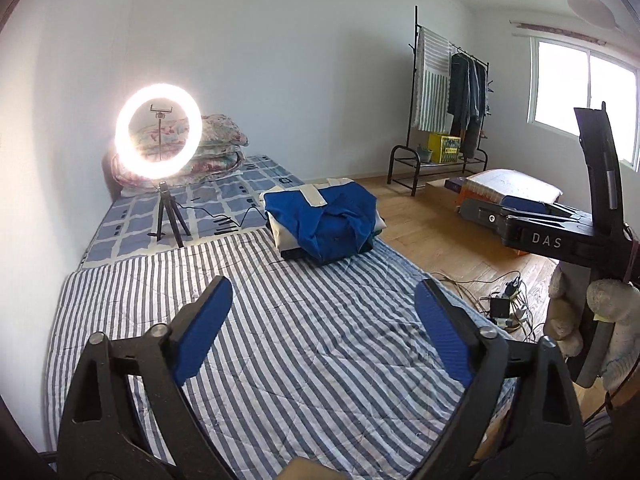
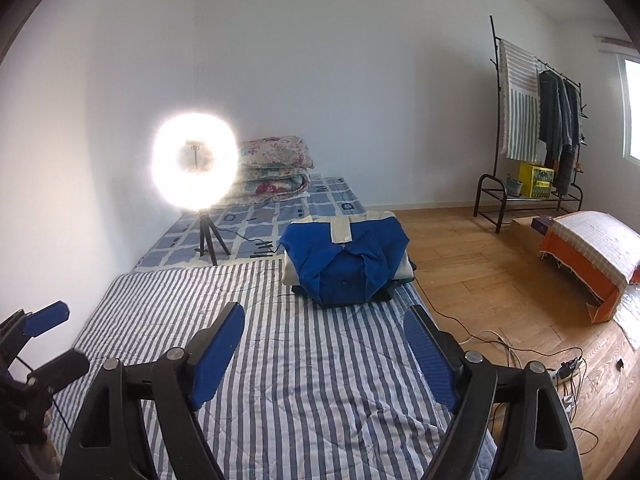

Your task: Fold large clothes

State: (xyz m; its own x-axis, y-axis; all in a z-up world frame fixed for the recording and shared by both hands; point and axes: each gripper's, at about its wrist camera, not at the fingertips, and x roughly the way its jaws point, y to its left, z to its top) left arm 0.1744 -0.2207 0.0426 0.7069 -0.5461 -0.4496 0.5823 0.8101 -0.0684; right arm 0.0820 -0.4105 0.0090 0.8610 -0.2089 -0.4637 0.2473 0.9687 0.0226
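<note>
The blue top (image 2: 346,268) sits folded in the middle of both views, on a small pile at the far end of the striped sheet (image 2: 312,380). A cream strip (image 2: 340,230) lies across its far edge. Under it there is a cream piece and a dark piece, so the pile looks like three or so folded things, but the lower ones are mostly hidden.

The left gripper (image 1: 324,332) is at the bottom of the left wrist view. Its two blue pads (image 1: 202,332) stand wide apart and hold nothing. The right gripper (image 2: 324,356) is at the bottom of the right wrist view, also wide open and empty. Both hang over bare sheet, well short of the pile.

The fold looks done, so the next job is likely to fetch another piece. To do that well, each gripper should take one corner or edge, pinch only one layer, lift it clear, and lay it flat on the free stripes before any fold. The pile should stay where it is.

Counting: one ring light (image 2: 194,166) on a tripod at left, one stack of flowered quilts (image 2: 276,172) behind it, one clothes rack (image 2: 536,128) at upper right, one yellow box (image 2: 534,180) on its shelf, one window (image 1: 584,100), and a tangle of cords (image 2: 560,368) on the floor.
</note>
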